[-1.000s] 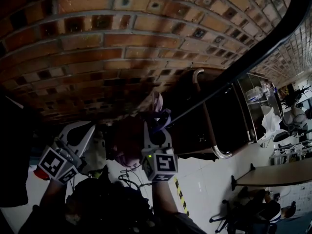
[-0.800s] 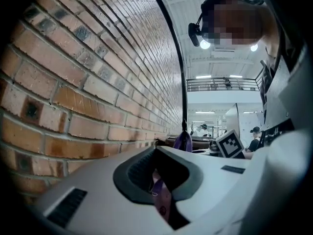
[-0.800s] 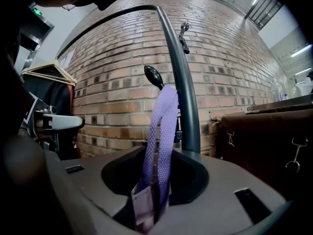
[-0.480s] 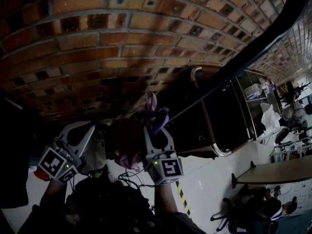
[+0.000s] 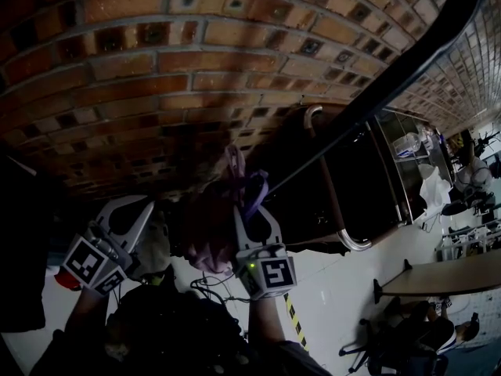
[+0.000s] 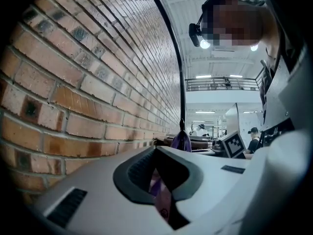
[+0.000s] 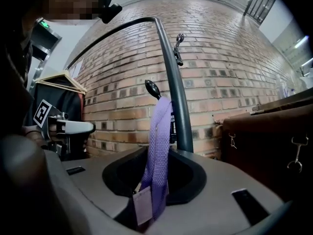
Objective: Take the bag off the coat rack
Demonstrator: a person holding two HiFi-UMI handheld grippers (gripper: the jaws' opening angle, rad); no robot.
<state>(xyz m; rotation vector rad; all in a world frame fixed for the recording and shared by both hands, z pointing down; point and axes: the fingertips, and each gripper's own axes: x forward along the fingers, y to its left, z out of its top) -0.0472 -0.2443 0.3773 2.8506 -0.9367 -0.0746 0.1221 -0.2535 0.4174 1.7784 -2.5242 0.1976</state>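
Brick wall behind, dark coat rack pole curving across at right. Pinkish bag hanging low betw. both grippers, purple strap running up to rack hook, not yet off. L gripper spread, beside bag, bag fabric visible thru gap; same spot as a sec ago. R gripper closing round strap, which runs straight down betw. jaws; firm clamp not visible. Vs earlier: R gripper shifted slightly down and right in head view, strap loop looking thinner and more stretched. Small pale tag on strap, low in jaw gap.
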